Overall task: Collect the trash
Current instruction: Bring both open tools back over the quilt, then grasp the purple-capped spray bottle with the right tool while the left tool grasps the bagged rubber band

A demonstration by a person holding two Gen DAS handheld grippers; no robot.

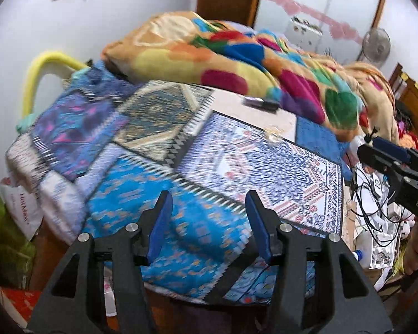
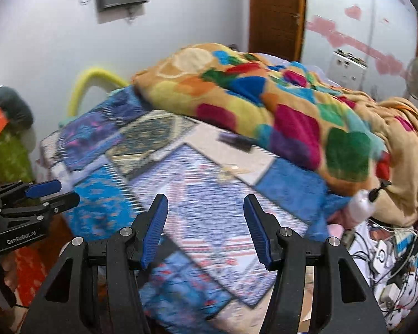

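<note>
A small crumpled clear wrapper [image 1: 274,135] [image 2: 228,172] lies on the patchwork bed sheet [image 1: 142,194] [image 2: 103,206]. Beyond it, close to the blanket's edge, lies a dark purple flat packet [image 1: 260,103] [image 2: 235,140]. My left gripper [image 1: 209,197] hangs over the near part of the bed, jaws apart, nothing between them. My right gripper [image 2: 205,199] is also over the bed, open and empty, short of the clear wrapper. Each gripper shows at the edge of the other's view: the right gripper [image 1: 376,153] and the left gripper [image 2: 67,192]. Both views are motion-blurred.
A bright multicoloured blanket [image 1: 237,55] [image 2: 264,97] is heaped over the far half of the bed. Tangled cables and papers [image 1: 376,211] [image 2: 390,264] crowd the right side, beside a white bottle [image 2: 361,206]. A white bag [image 1: 22,208] and green cloth sit left. A yellow hoop [image 1: 39,75] stands behind.
</note>
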